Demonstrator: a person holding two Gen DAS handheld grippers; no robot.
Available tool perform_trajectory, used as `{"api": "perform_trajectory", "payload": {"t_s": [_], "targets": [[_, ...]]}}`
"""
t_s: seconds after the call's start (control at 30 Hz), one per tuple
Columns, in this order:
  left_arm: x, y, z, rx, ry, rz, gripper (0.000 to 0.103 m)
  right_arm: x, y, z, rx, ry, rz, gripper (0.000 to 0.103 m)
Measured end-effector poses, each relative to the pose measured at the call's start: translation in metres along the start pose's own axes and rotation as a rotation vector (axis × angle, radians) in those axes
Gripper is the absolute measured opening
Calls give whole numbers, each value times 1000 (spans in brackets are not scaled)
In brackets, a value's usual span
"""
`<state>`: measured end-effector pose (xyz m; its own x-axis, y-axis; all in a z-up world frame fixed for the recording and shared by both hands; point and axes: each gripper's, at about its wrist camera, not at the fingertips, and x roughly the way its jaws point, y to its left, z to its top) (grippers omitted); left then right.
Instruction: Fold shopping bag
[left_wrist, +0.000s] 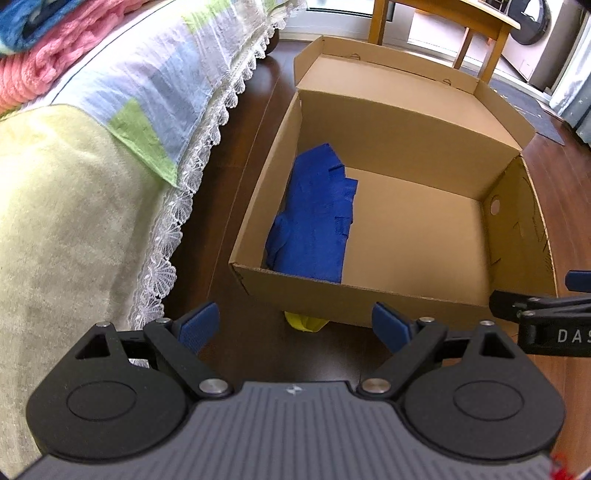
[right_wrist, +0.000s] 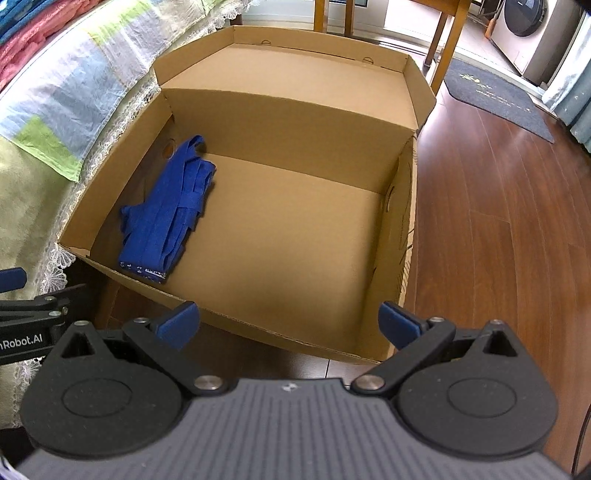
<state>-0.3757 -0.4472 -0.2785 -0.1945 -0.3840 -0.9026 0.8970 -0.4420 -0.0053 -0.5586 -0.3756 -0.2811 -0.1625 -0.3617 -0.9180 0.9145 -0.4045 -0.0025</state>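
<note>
the blue shopping bag (right_wrist: 168, 218) is lying folded against the left wall of the cardboard box (right_wrist: 295, 122), looking stowed; left gripper (left_wrist: 295, 325) and right gripper (right_wrist: 290, 325) are hovering at the near rim, jaws apart, holding nothing

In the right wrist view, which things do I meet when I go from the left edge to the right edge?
Bedspread → blue bag → bare box floor → right box wall → wood floor.
</note>
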Motion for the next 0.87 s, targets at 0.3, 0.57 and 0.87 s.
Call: {"api": "perform_trajectory", "payload": {"t_s": [0.3,0.57,0.87], "targets": [[-2,-2,3,3,1,1,91,-1,-5,0,5,-1,-18,102],[-4,-3,6,1,5,3,91,-3,-8,0,10,-6,-28,102],[0,-10,6,-7,-32,22,92,-5,-7,-1,5,-12,-22,102]]}}
